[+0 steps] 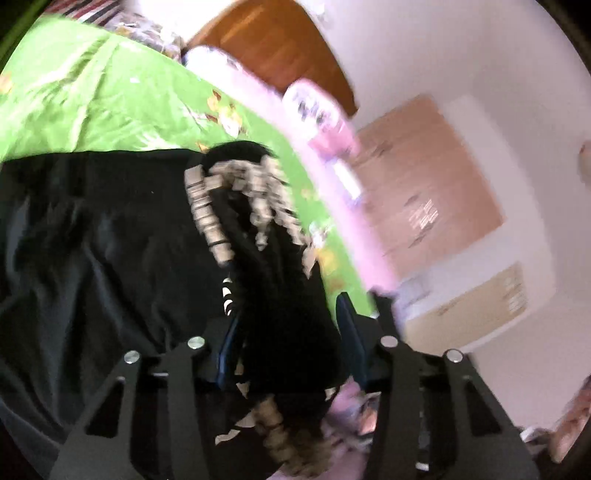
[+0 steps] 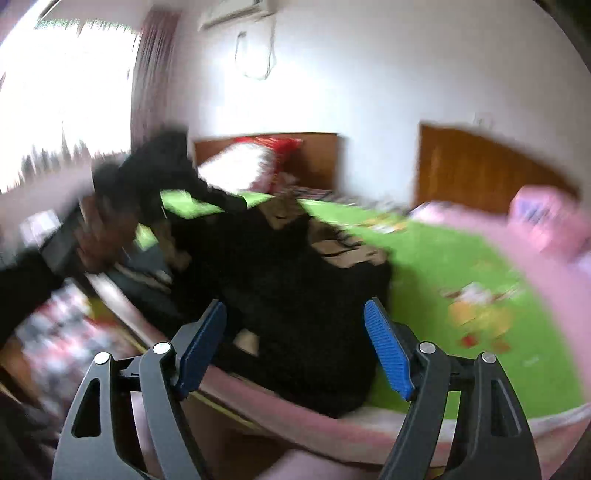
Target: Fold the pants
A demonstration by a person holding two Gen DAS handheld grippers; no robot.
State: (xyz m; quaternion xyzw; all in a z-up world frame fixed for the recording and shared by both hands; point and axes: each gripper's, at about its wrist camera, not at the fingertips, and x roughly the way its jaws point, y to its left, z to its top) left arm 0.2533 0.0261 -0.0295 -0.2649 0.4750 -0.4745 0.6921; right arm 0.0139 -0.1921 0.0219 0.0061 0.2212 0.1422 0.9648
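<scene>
Black fabric fills the gap between the blue pads of the left tool (image 1: 291, 343): a bunched fold of the pants (image 1: 110, 240) runs down through its fingers, which are closed on the cloth. A beige-and-black patterned band of the garment curls just beyond the pads, and more of it hangs below them. To the left of the tool, the rest of the pants spreads in a dark, creased sheet over the green bedspread (image 1: 92, 92). A pink bed edge (image 1: 332, 177) runs diagonally past it, with cardboard boxes (image 1: 424, 184) on the floor beyond and a brown wooden door (image 1: 273, 48) farthest off.

In the right wrist view, the right tool (image 2: 295, 343) has its ribbed blue pads spread wide apart, with nothing between them. It sits just short of the pants (image 2: 295, 295), which lie heaped near the bed's pink edge (image 2: 295, 417) on the green bedspread (image 2: 461, 266). Part of the garment rises up and to the left, towards the blurred left hand (image 2: 99, 236) and its tool; motion blur hides the grip there. A red-and-white pillow (image 2: 247, 162) lies against the wooden headboard (image 2: 317, 158), and a bright window (image 2: 62, 92) and wall air conditioner (image 2: 236, 11) are beyond.
</scene>
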